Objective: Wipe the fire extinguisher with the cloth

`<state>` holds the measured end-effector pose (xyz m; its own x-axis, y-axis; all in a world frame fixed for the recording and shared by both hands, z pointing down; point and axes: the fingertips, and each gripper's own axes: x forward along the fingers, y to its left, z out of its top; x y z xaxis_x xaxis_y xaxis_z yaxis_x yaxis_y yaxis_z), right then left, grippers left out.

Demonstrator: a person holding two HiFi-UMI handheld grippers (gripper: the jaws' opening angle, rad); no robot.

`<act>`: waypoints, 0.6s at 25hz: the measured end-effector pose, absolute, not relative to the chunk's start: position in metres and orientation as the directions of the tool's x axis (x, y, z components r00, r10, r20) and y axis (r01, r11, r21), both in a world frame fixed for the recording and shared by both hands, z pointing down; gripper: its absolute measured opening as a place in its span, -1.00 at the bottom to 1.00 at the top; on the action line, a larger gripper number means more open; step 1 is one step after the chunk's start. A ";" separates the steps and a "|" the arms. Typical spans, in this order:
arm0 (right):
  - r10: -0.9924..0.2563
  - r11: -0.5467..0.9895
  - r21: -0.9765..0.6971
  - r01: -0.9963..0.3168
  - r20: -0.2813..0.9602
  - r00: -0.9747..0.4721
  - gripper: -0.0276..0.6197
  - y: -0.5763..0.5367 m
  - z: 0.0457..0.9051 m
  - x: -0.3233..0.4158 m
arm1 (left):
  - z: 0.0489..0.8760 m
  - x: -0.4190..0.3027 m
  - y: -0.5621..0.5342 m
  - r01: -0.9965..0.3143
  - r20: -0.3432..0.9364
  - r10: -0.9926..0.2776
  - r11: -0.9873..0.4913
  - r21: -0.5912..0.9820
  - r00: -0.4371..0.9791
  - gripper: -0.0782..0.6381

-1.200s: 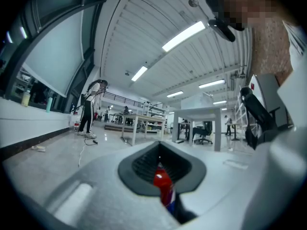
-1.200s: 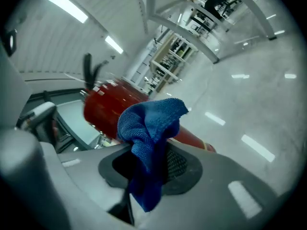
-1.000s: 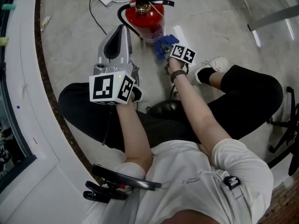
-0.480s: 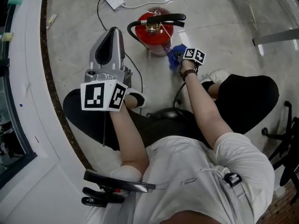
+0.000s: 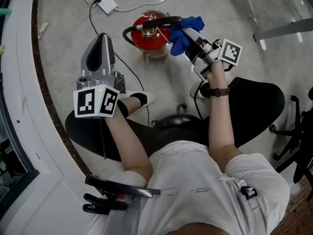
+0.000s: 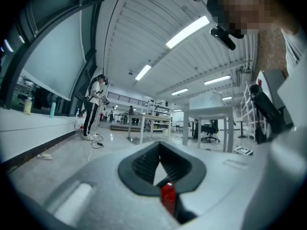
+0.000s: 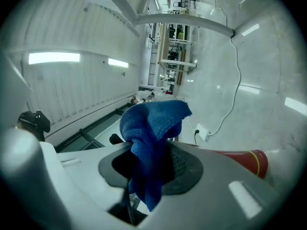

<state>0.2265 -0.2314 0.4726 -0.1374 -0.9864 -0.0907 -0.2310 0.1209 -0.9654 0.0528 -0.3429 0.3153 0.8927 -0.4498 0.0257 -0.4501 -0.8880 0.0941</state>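
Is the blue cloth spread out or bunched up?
Bunched up: the blue cloth hangs in crumpled folds, pinched between the jaws of the right hand-held gripper.

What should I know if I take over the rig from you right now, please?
Left hand-held gripper: shut, empty, held off to the left.
Right hand-held gripper: shut on the blue cloth, at the black handle of the red fire extinguisher; contact unclear.
The extinguisher stands upright on the floor.
Done: cloth gripped and at the top. Left: wiping; how much is already wiped does not show.
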 end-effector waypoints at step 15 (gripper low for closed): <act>-0.881 0.461 -0.861 0.214 -0.472 0.000 -0.50 -0.250 0.475 0.226 | 0.327 0.074 -0.340 -0.450 0.050 -0.447 -0.886 0.115 0.893 -0.78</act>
<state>0.2263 -0.2495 0.4753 0.0003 -0.8814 -0.4723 0.2136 0.4615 -0.8611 0.0738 -0.3399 0.3274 0.8930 -0.4473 0.0502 -0.4501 -0.8856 0.1149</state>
